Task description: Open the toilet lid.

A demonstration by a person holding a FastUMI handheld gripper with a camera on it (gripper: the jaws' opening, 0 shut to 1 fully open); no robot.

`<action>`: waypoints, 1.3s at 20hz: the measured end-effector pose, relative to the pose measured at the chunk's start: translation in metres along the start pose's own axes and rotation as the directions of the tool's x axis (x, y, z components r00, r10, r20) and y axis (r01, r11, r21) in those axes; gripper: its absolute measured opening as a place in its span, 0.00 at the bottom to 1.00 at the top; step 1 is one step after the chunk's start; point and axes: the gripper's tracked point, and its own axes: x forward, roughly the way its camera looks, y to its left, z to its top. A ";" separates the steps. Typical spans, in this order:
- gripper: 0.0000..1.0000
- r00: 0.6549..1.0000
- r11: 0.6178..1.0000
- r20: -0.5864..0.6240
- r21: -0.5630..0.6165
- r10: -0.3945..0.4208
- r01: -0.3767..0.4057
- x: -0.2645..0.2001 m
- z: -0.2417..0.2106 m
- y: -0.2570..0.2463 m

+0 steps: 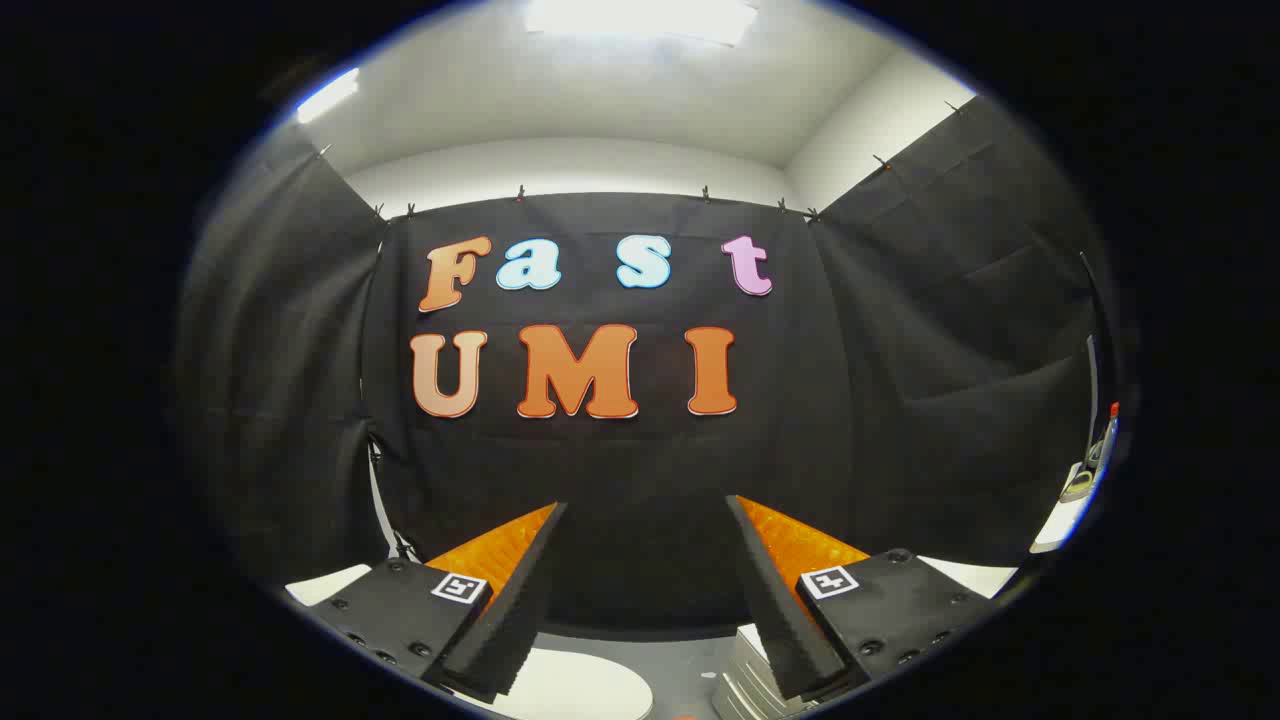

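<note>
The smooth white rounded toilet lid (585, 690) lies low down, just under the gripper's (645, 510) fingers, not touching them. The gripper is held up and level, facing the black cloth wall (640, 480). Its two fingers are wide apart, holding nothing.

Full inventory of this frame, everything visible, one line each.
toilet lid: 1, white, low down just ahead of the fingers, mostly cut off, looks closed.
white ribbed object: 1, white, beside the lid, under one finger; can't identify.
floor: grey, between lid and cloth wall.
black cloth wall: three sides of the booth.
ceiling lights: 2, white.
small items: far side edge, too small to tell.
hand-held gripper: 1, fingers wide apart, holding nothing.
</note>
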 end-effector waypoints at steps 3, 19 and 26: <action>0.98 1.000 1.000 0.002 -0.008 0.002 -0.002 -0.001 0.000 0.000; 0.98 0.999 1.000 -0.042 0.028 -0.009 0.011 -0.003 -0.031 -0.010; 0.99 0.995 0.997 -0.086 0.063 -0.044 0.049 -0.016 -0.094 -0.026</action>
